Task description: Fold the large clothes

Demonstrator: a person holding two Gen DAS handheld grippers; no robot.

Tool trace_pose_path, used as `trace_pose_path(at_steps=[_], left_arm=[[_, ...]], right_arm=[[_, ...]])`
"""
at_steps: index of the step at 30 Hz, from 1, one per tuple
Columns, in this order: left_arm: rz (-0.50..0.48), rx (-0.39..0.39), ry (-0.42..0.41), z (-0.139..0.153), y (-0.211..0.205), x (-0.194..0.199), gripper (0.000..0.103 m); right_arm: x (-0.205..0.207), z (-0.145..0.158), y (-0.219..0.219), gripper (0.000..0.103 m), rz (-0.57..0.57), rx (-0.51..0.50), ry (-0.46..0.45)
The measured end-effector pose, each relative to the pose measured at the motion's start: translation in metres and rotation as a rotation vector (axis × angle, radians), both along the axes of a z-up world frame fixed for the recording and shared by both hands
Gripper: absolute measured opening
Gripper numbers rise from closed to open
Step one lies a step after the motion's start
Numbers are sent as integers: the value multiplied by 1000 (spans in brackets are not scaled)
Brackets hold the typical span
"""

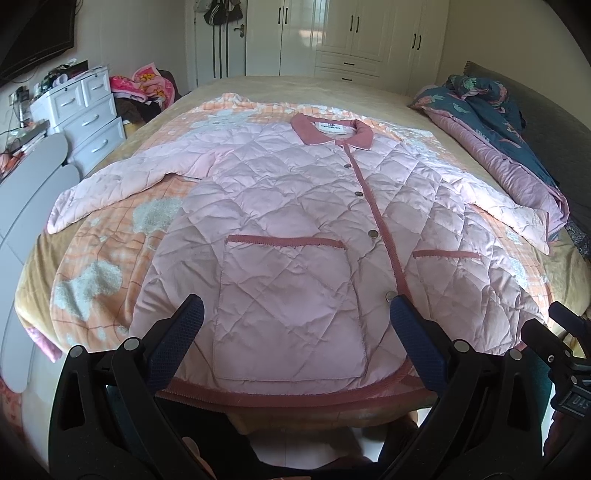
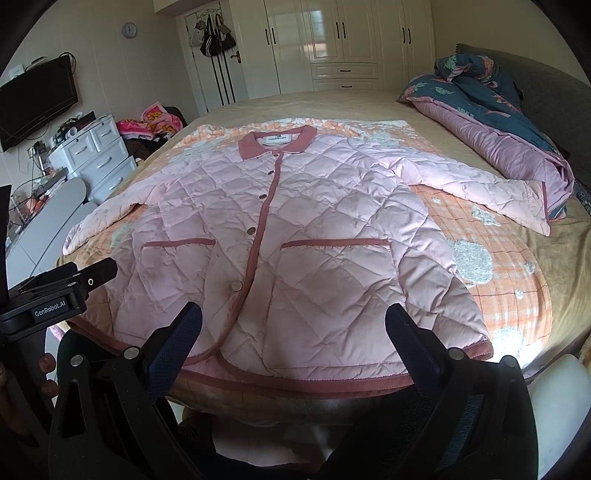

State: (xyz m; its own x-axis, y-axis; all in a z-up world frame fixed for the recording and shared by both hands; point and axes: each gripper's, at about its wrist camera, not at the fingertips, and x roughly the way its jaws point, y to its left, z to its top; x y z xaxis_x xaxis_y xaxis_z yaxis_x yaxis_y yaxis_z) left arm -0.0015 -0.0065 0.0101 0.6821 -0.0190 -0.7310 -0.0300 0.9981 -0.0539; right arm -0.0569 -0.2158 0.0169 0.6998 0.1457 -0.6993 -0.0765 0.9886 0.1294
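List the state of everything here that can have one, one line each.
Pink quilted jacket: spread flat on the bed, front up, buttoned, not yet folded.
Sleeves: both stretched out to the sides.
Collar: folded down, label showing.
Left tongs: open, empty, above the hem.
Right tongs: open, empty, above the hem.
Blue floral quilt: bunched at the bed's right side.
Wardrobe doors: closed.
White drawers: closed.

A home bedroom, seen from my two handheld tools. A wide bed (image 1: 229, 86) fills the room, a rumpled floral quilt (image 2: 491, 107) heaped at its headboard side. White built-in wardrobes (image 2: 332, 40) line the far wall; a white chest of drawers (image 1: 86, 110), a wall-mounted television (image 2: 37, 103) and a round clock (image 2: 129, 30) occupy the left.
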Motion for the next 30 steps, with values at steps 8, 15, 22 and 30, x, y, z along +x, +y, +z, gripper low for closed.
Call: trace_pose_path(at_steps=[8, 15, 22, 30], left_arm=[[1, 1, -1, 0, -2, 0, 95], [-7, 2, 3, 1, -6, 3, 95], [-21, -18, 16, -1, -6, 17, 95], [-3, -35, 24, 0, 4, 41, 95]], right_arm=[[0, 1, 0, 99, -1, 2, 0], [3, -3, 1, 99, -2, 2, 6], [13, -7, -1, 99, -9, -6, 17], [42, 4, 2, 99, -17, -35, 22]])
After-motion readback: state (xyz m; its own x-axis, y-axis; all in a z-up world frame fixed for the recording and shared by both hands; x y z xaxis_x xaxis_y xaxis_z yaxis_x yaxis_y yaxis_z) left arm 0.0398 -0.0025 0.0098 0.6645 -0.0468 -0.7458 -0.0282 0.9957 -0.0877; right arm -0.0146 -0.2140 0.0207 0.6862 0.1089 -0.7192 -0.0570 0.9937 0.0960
